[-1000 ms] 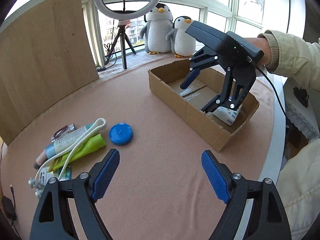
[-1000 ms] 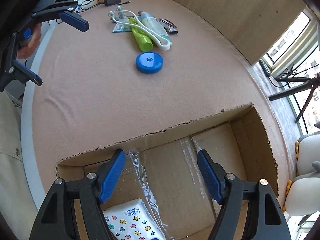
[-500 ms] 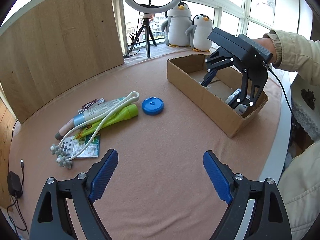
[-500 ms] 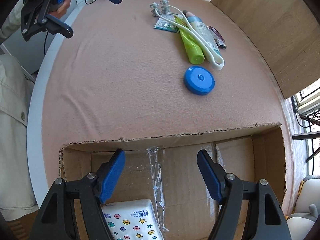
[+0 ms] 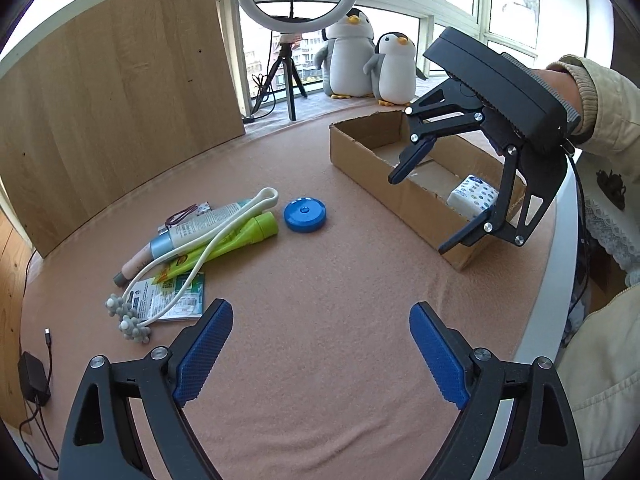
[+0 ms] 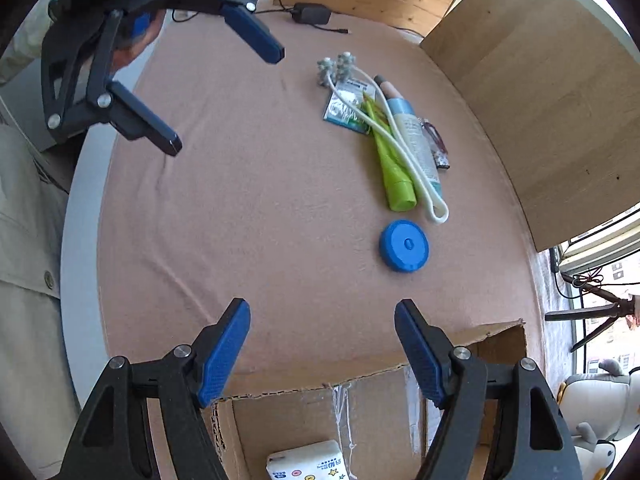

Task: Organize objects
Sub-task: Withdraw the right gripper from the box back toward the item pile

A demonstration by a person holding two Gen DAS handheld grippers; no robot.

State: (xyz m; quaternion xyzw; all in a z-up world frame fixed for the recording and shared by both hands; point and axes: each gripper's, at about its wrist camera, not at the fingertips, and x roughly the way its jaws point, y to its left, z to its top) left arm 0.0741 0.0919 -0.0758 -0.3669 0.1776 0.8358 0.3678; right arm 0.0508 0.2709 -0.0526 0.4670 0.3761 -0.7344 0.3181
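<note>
Right tool (image 6: 322,344) open, empty, lifted off cardboard box (image 5: 362,160); tissue pack (image 5: 472,200) left inside; left tool (image 5: 320,352) opening wider, empty; blue lid (image 6: 404,245) likely next, on tabletop (image 6: 248,208).

Left gripper (image 5: 320,344) just widened, empty, right gripper (image 5: 420,208) above cardboard box (image 5: 360,156), perhaps tissue pack (image 5: 472,198) inside

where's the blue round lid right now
The blue round lid lies flat on the tan table cover, between the cardboard box and the pile of tubes, just beside the green tube's cap end.
</note>
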